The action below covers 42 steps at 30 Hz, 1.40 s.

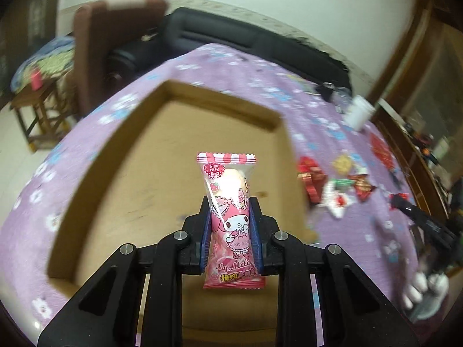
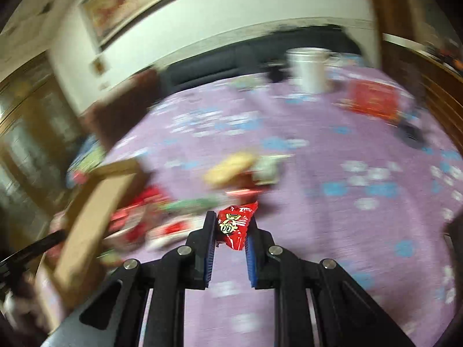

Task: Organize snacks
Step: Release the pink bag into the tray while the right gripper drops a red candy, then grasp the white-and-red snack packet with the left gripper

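pinching a pink my melody candy pack (image 1: 230, 217), left tool (image 1: 230, 211) hangs over cardboard box (image 1: 115, 156); right tool (image 2: 231, 225) clamps red snack packet (image 2: 235, 225) beside it.

Pink cartoon snack packet (image 1: 230, 217) upright above open cardboard box (image 1: 162, 156); loose wrapped snacks (image 1: 338, 185) beside it.

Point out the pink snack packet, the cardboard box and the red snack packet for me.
pink snack packet (image 1: 231, 202): left wrist view, printed front between the gripper's pads.
cardboard box (image 1: 162, 156): left wrist view, bare inside floor.
red snack packet (image 2: 234, 225): right wrist view, printed face between the gripper's pads.
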Each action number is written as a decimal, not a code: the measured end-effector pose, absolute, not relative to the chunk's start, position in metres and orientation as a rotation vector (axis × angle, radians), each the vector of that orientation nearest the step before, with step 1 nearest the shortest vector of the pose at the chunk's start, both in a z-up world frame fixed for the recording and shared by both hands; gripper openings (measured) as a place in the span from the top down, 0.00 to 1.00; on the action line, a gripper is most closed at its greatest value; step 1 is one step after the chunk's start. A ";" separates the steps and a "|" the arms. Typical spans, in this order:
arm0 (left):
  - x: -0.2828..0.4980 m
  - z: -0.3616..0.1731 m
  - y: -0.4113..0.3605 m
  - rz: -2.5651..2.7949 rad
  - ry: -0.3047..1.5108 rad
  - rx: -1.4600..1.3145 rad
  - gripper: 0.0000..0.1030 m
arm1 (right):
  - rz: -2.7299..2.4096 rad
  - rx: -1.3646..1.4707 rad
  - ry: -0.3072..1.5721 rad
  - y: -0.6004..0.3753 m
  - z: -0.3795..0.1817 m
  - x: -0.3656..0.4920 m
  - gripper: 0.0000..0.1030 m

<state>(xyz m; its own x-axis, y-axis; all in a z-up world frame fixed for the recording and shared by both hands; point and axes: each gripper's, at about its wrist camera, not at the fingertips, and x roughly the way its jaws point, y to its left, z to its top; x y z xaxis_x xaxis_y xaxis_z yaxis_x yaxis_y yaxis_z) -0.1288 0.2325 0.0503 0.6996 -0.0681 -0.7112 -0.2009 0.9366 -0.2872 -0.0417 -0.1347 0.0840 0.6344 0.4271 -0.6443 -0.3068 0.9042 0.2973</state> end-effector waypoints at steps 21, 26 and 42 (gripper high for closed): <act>-0.166 0.039 0.300 0.089 0.758 -0.521 0.78 | 0.654 -0.282 0.850 0.109 0.062 -0.084 0.79; -0.168 0.041 0.300 0.083 0.755 -0.536 0.68 | 0.630 -0.357 0.783 0.121 0.062 -0.095 0.54; -0.182 0.071 0.279 0.029 0.690 -0.522 0.58 | 0.536 -0.086 0.780 -0.003 0.095 -0.061 0.47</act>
